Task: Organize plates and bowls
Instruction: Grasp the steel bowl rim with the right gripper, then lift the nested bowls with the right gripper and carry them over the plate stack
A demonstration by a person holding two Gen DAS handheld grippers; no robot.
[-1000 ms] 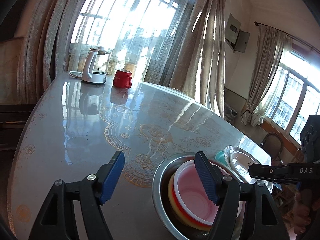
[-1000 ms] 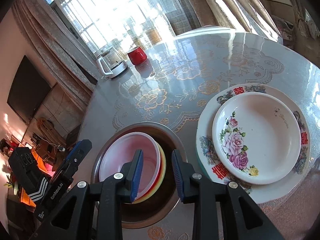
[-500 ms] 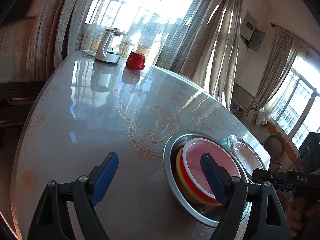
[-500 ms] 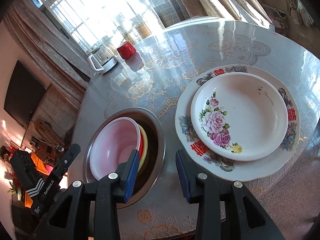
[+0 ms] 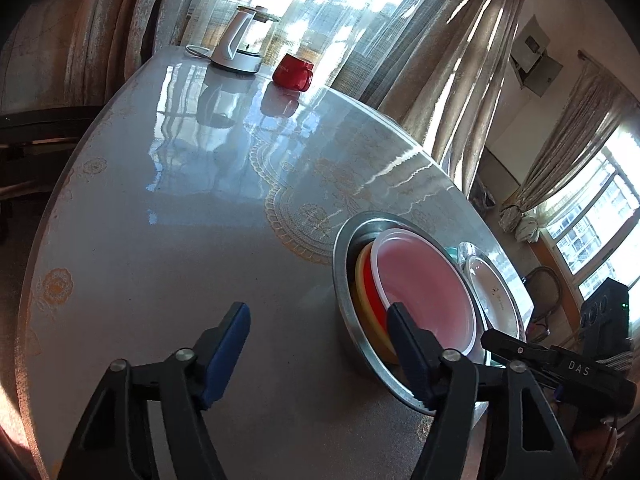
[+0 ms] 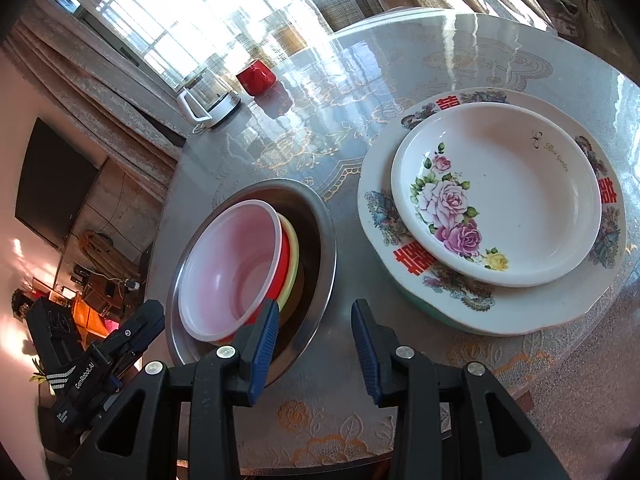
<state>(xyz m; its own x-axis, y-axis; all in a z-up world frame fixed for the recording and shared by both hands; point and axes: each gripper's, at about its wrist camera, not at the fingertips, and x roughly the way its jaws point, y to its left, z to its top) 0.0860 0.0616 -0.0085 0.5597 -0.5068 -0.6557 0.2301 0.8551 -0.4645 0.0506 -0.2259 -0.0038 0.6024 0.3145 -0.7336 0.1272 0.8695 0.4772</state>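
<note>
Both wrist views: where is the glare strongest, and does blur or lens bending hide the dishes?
Left wrist view: window glare streaks the table far side; pink bowl sharp. Right wrist view: blown-out window, glossy reflections behind the red mug; rose plate crisp; straight edges curve near the borders.

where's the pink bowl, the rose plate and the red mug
pink bowl [image 6: 232, 268]: right wrist view, inner wall.
rose plate [image 6: 520, 200]: right wrist view, bare white centre.
red mug [image 5: 291, 72]: left wrist view, its side.
</note>
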